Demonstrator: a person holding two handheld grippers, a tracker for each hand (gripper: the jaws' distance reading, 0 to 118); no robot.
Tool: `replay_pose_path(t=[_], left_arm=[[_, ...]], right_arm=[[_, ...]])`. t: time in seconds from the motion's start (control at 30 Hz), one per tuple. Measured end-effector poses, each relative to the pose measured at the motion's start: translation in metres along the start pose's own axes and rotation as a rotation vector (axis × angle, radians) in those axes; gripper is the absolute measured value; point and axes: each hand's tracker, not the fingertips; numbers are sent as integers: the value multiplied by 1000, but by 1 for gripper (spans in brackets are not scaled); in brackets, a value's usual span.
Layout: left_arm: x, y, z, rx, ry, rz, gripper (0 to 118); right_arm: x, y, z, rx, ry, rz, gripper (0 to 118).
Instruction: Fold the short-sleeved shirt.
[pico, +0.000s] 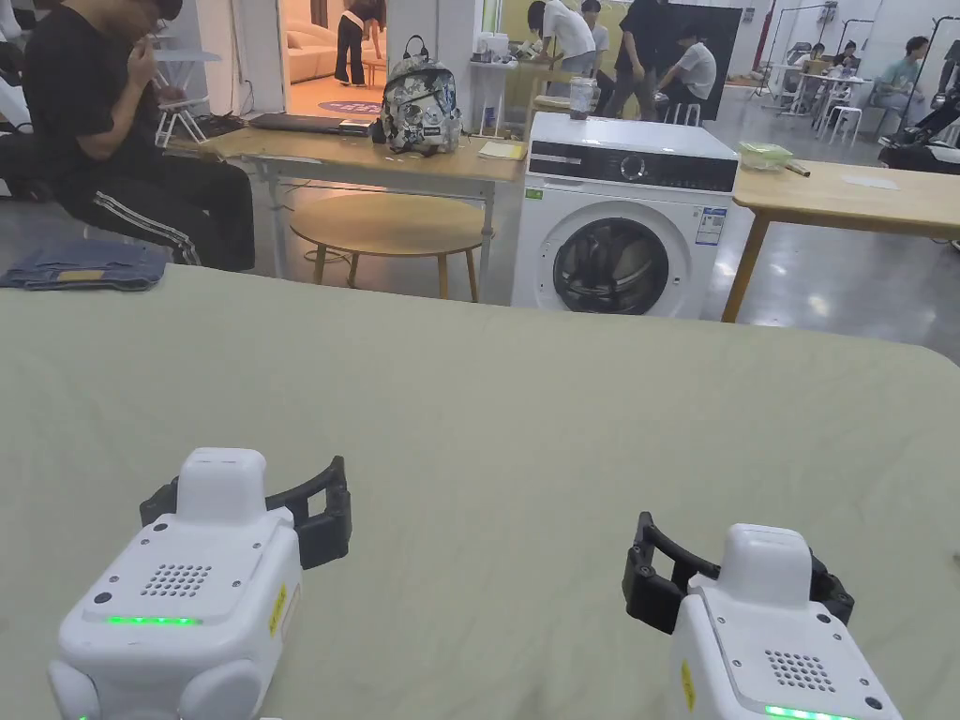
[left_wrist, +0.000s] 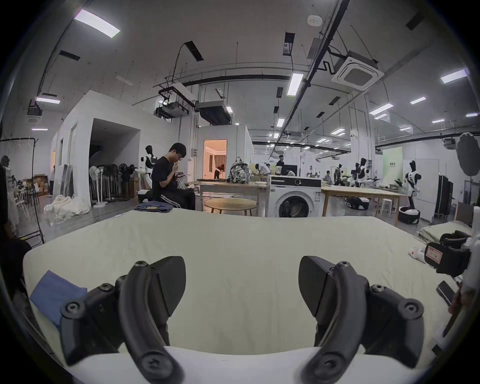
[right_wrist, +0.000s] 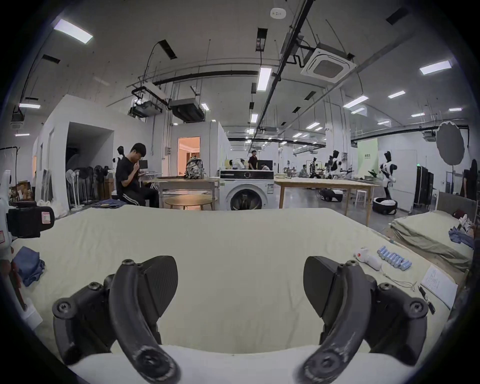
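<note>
Both grippers hover low over a table covered in pale green cloth (pico: 525, 394). My left gripper (pico: 244, 489) is at the near left, jaws wide apart with nothing between them (left_wrist: 241, 283). My right gripper (pico: 741, 561) is at the near right, also open and holding nothing (right_wrist: 240, 280). A crumpled blue cloth (left_wrist: 53, 295) lies at the table's left edge, left of the left gripper (right_wrist: 27, 265). Whether this is the short-sleeved shirt I cannot tell. A folded denim garment (pico: 84, 265) rests at the far left corner.
A white hand tool (right_wrist: 368, 259), a row of blue batteries (right_wrist: 394, 261) and a paper sheet (right_wrist: 439, 285) lie along the table's right edge. Beyond the far edge are a washing machine (pico: 623, 220), wooden tables (pico: 844, 202), a round stool (pico: 389, 225) and a seated person (pico: 122, 141).
</note>
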Motion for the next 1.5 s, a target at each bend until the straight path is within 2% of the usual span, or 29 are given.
replay_pose_path(t=[0.33,0.5,0.67,0.83,0.97,1.17,1.5], left_arm=[[5,2,-1,-9,-37,-31,91],[11,3,-4,-18,-4,-52,91],[4,3,-6,-43,-64,19,91],[-1,5,-3,-23,-78,64,91],[-2,6,-3,-14,-49,62,91],[0,5,-3,-7,-13,45,91],[7,9,0,20,36,-23,91]], right_arm=[[6,5,1,-11,29,-41,101],[1,9,-3,-25,-30,0,101],[1,13,-10,-81,18,-37,101],[-5,15,-14,-140,-64,-47,101],[-8,16,-16,-153,-103,-42,101],[-8,19,-11,-136,-71,-64,101],[-7,20,-13,-119,-80,-97,101]])
